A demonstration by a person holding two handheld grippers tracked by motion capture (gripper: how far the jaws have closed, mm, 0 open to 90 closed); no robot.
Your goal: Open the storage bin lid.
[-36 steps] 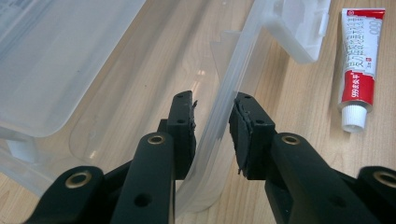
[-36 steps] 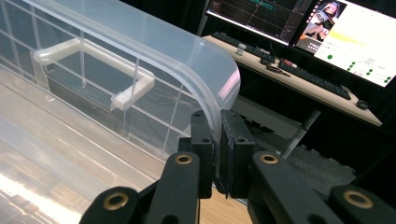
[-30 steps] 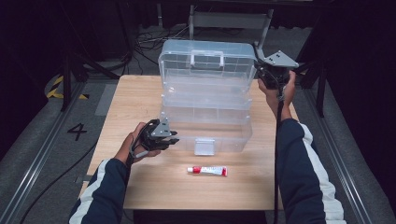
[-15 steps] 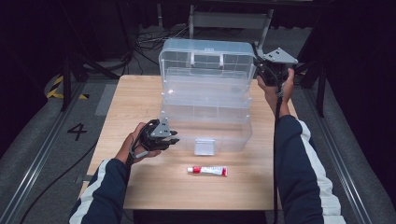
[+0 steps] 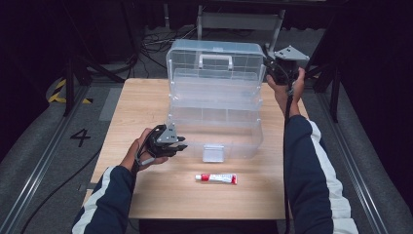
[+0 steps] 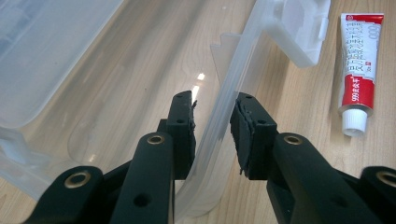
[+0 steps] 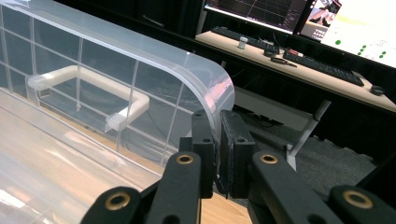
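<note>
A clear plastic storage box (image 5: 214, 131) stands on the wooden table (image 5: 141, 102) with its lid (image 5: 214, 63) raised upright at the back. My right gripper (image 5: 273, 68) is shut on the lid's upper right corner; in the right gripper view the curved lid edge (image 7: 205, 79) runs between the closed jaws of this gripper (image 7: 217, 140). My left gripper (image 5: 179, 144) is at the box's front left corner. In the left gripper view it (image 6: 215, 126) stands open with the box wall (image 6: 233, 84) between the jaws, a small gap on each side.
A red and white tube (image 5: 215, 178) lies on the table in front of the box, also at the right as the tube (image 6: 358, 70). The box's front latch (image 5: 213, 152) hangs down. The lid carries a white handle (image 7: 88, 88). Desks with monitors stand behind.
My right gripper has lifted slightly up and back with the lid's corner. The left gripper has stayed at the box's front left wall.
</note>
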